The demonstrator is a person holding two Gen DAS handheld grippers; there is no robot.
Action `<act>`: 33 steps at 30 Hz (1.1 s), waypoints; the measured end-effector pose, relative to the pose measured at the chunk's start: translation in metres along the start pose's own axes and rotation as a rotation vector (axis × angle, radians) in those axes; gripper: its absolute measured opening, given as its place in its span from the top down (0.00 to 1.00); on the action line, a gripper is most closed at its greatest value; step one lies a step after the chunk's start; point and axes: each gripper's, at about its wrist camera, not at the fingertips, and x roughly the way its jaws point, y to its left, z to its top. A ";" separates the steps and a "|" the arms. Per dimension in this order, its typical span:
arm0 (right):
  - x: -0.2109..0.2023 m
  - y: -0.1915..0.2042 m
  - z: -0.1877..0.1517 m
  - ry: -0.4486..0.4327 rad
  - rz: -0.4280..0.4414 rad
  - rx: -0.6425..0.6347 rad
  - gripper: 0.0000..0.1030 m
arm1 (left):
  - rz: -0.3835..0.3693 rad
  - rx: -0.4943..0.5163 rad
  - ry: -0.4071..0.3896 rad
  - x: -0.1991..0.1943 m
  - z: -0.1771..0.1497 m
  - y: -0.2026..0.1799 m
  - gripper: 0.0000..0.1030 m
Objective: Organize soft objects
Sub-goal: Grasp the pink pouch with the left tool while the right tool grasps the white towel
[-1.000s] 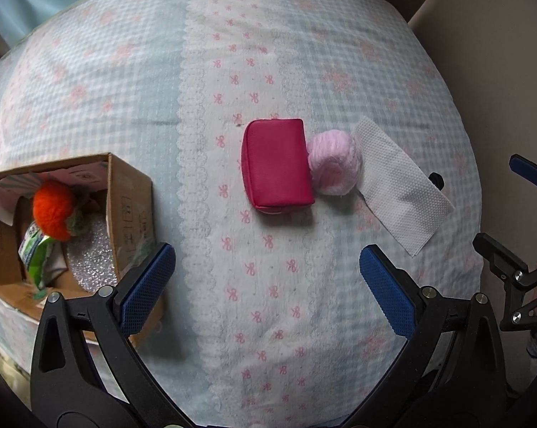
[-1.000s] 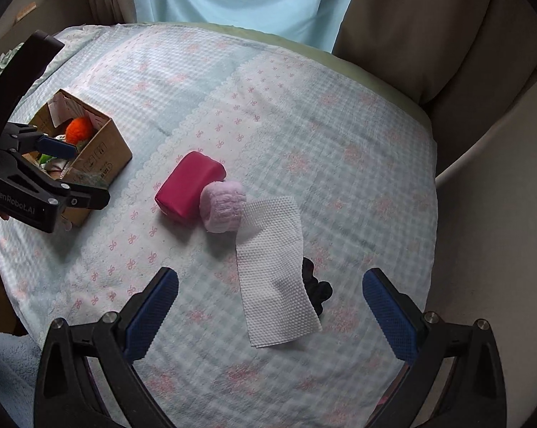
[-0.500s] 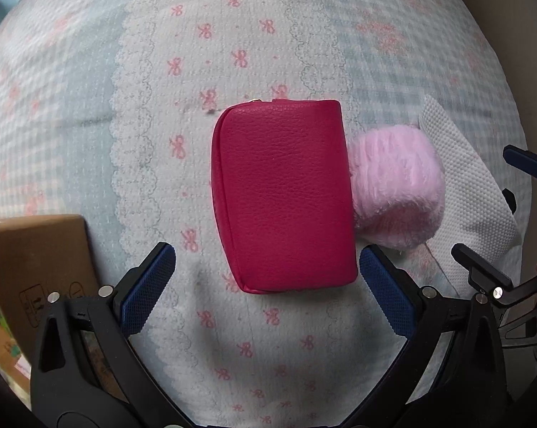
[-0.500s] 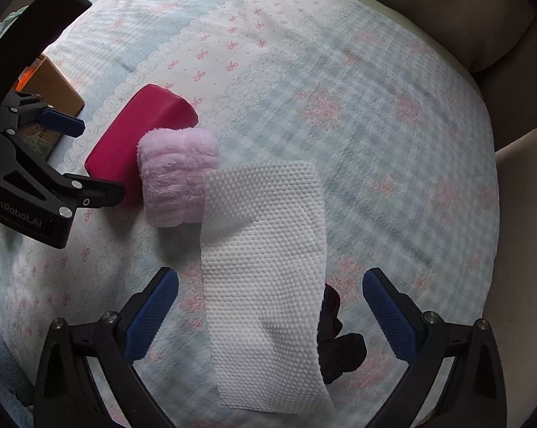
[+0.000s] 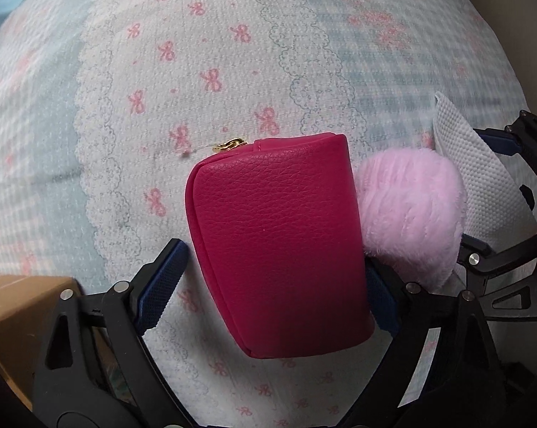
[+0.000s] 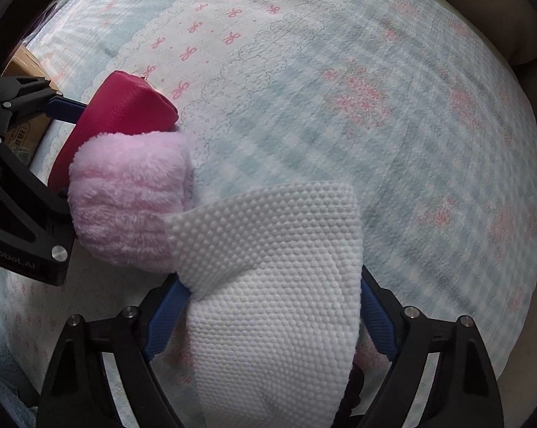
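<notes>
A magenta leather pouch lies on the patterned cloth, with a fluffy pink roll touching its right side. My left gripper has a finger on each side of the pouch; the right finger touches it, the left finger stands a little off. A white embossed paper towel lies against the pink roll. My right gripper has closed in on the towel's sides, which bunches up between the fingers. The pouch also shows in the right wrist view.
A cardboard box stands at the lower left of the left wrist view, close to my left finger. A dark small object lies under the towel's right edge. The cloth-covered round surface drops off toward a beige seat at the far right.
Both grippers moved down and forward onto their objects. The left fingers narrowed around the pouch. The right fingers narrowed around the towel, which buckled upward.
</notes>
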 end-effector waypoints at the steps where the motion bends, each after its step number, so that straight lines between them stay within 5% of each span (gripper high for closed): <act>1: -0.001 0.001 0.000 -0.001 -0.006 -0.002 0.26 | -0.004 0.005 0.000 -0.001 0.000 -0.001 0.21; 3: -0.003 -0.001 -0.001 -0.001 -0.008 -0.004 0.31 | -0.009 0.013 0.000 -0.004 -0.003 -0.004 0.32; 8: -0.005 -0.004 -0.001 0.011 -0.010 -0.012 0.46 | -0.034 0.009 0.002 -0.009 -0.015 0.007 0.37; 16: -0.014 -0.018 -0.001 0.003 -0.008 0.029 0.83 | -0.043 0.002 -0.016 -0.014 -0.029 0.020 0.48; 33: -0.090 -0.077 -0.017 -0.190 0.121 0.294 0.88 | -0.043 -0.035 -0.088 -0.077 -0.045 0.023 0.57</act>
